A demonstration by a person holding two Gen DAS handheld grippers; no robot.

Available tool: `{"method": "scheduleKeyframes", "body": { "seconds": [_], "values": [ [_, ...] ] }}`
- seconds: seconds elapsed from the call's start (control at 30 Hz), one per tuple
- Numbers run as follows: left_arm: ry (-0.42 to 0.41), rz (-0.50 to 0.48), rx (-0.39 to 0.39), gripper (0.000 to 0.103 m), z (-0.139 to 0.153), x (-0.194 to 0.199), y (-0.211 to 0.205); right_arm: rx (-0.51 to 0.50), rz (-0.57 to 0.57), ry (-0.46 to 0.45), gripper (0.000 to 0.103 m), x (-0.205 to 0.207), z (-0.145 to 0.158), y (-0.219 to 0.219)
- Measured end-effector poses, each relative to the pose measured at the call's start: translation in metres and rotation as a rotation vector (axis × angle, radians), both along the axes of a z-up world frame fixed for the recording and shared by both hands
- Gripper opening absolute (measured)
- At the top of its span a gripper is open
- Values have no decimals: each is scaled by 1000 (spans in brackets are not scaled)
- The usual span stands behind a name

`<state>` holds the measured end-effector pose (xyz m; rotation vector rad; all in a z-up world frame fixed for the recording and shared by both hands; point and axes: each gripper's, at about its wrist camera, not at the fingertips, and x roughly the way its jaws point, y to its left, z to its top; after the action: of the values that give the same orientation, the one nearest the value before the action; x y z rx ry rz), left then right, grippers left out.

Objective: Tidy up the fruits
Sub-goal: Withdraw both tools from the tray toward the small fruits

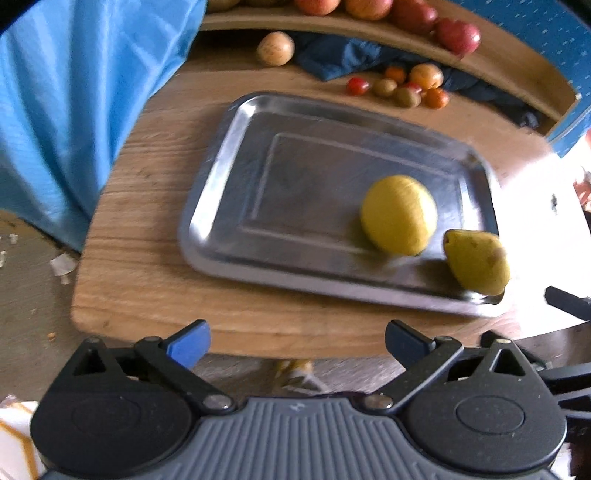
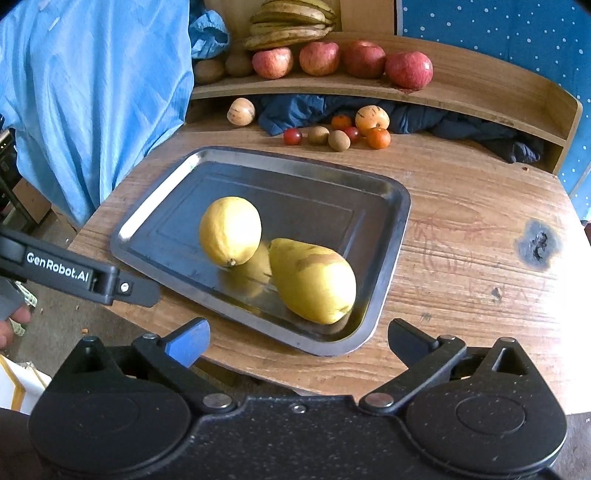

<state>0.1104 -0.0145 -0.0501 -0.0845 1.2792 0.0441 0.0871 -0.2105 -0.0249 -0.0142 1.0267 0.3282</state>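
Note:
A steel tray (image 2: 147,206) lies on the wooden table and holds a yellow lemon (image 2: 229,230) and a yellow-green pear (image 2: 314,280) side by side near its front right corner. In the left wrist view the tray (image 1: 221,177), the lemon (image 1: 399,215) and the pear (image 1: 478,263) also show, blurred. My left gripper (image 1: 297,345) is open and empty, short of the table's front edge. My right gripper (image 2: 298,343) is open and empty, just in front of the tray's near corner. The left gripper's body (image 2: 74,275) shows at the left of the right wrist view.
Small fruits (image 2: 338,134) lie in a cluster behind the tray, with a pale round one (image 2: 241,111) to their left. A shelf (image 2: 480,92) at the back carries several red apples (image 2: 408,69) and bananas (image 2: 290,22). Blue cloth (image 2: 92,92) hangs at the left.

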Motion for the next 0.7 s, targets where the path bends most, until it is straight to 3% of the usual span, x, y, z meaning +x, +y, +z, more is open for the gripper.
{"method": "scheduleKeyframes", "body": {
  "seconds": [0.3,0.7],
  "values": [
    [-2,27,41,102,9,0,12,-13,-25,10,102,2,-1,3],
    [-13,18,47,102,9,30,23,0,-55,1,102,24,7,7]
  ]
}}
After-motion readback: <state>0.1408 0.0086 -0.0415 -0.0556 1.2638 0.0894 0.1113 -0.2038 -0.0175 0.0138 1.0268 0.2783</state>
